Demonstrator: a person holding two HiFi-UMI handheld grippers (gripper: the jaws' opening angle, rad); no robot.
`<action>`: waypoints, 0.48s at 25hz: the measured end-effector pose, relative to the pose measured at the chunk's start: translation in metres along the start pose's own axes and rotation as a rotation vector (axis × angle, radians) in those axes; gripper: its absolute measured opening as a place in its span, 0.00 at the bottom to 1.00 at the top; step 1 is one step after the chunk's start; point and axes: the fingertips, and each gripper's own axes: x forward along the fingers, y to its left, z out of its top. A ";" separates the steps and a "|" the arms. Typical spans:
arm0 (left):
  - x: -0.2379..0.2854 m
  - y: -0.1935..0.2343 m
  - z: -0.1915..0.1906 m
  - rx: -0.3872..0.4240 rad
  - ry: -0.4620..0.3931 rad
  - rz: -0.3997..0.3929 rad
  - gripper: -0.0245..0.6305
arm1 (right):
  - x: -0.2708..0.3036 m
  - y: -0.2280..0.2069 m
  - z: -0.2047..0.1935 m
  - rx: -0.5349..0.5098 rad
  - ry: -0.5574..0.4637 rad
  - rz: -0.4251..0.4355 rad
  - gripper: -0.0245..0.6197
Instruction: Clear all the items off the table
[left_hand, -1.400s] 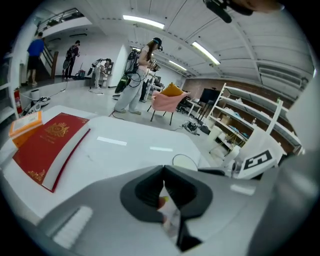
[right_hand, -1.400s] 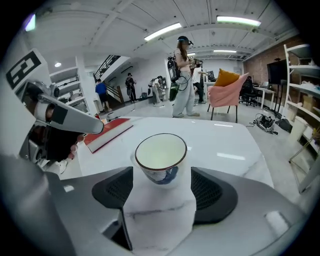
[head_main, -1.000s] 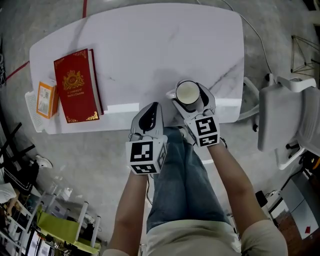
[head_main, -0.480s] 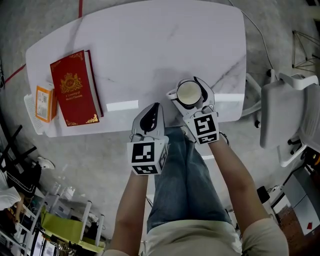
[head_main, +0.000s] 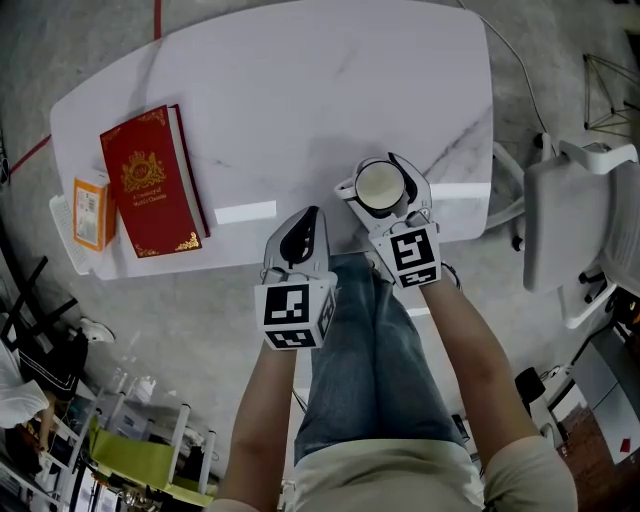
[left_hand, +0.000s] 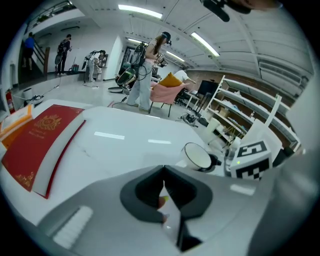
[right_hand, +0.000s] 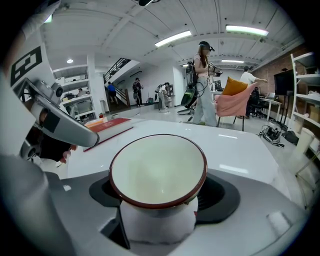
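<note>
At counter (head_main: 300, 90) near edge: my right claw (head_main: 373, 176) is clamped round a white mug (right_hand: 157, 170). My left claw (head_main: 310, 215) is pressed together, empty, just beside it. Red book (head_main: 150, 180) and orange box (head_main: 92, 205) lie at the left end. Risks: smooth enamel may slip from my grip and drop floorward, and my left claw may knock it.

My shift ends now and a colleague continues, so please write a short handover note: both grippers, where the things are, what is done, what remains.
Left gripper: jaws shut, empty, over the near edge of the table.
Right gripper: jaws shut on the white cup, at the same near edge.
Red book and orange box lie side by side at the left end.
Done: cup grasped. Left: take the cup off the table, then book and box.
</note>
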 end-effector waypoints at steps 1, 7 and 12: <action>0.000 0.000 0.000 0.003 0.002 -0.002 0.05 | 0.000 0.000 0.000 0.009 0.002 0.002 0.66; 0.003 -0.002 0.003 0.022 0.018 -0.017 0.05 | -0.002 0.001 0.003 0.038 0.012 0.005 0.66; 0.007 -0.005 0.013 0.045 0.024 -0.039 0.05 | -0.007 -0.003 0.007 0.071 0.015 -0.006 0.66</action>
